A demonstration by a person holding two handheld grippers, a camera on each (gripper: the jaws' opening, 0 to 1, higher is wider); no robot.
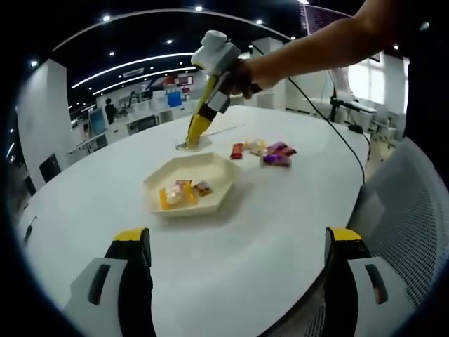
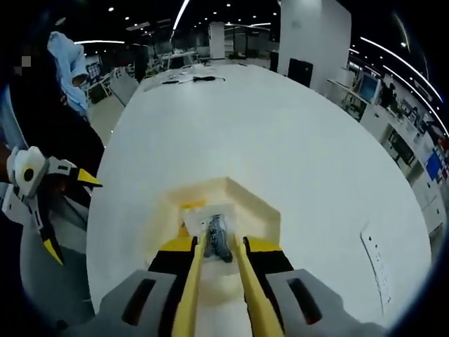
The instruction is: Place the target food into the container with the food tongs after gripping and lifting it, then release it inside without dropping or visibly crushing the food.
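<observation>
the right gripper [image 2: 217,256] is closed on a pair of yellow food tongs [image 2: 242,295], whose long axis runs straight ahead along the jaws toward the cream hexagonal tray [image 2: 263,210]. between the tong tips sits a dark wrapped candy [image 2: 217,235], lengthwise along the same line, just over the near part of the tray. in the left gripper view the tongs [image 1: 200,126] tilt down to the white table [image 1: 295,232] beyond the tray [image 1: 221,175], which holds wrapped sweets [image 1: 184,193]; more candies [image 1: 270,151] lie loose nearby (no wrapper writing is legible). the left gripper [image 1: 235,242] has its jaws spread wide, holding nothing.
</observation>
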